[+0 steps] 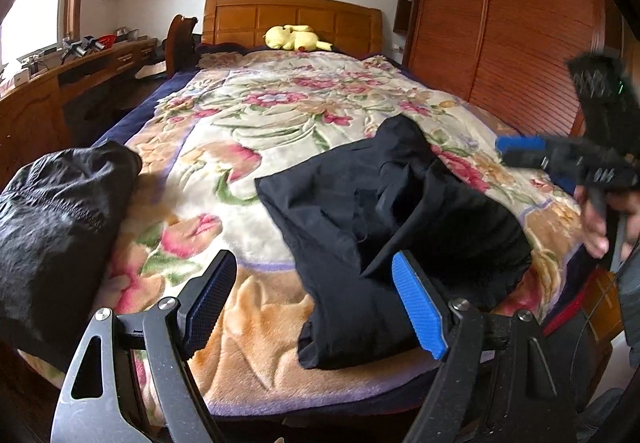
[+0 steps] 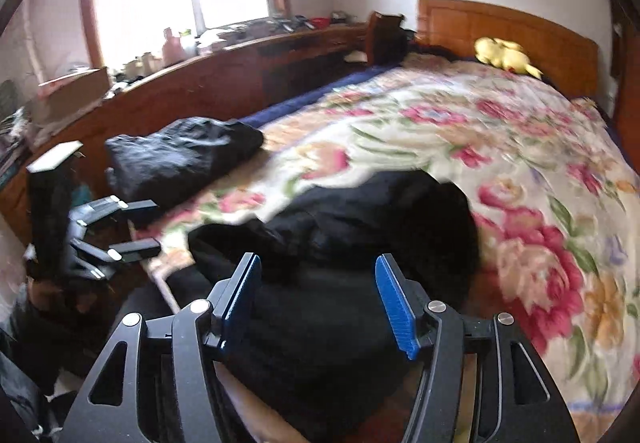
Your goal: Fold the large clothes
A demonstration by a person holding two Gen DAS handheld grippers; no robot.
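Your left gripper (image 1: 316, 303) and right gripper (image 2: 316, 303) both hover wide open, empty, over the black garment (image 1: 392, 211) at lower centre; its folds are indistinct.

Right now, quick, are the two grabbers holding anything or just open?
Left gripper: open, holding nothing, above the black garment.
Right gripper: open, holding nothing, over the same garment.
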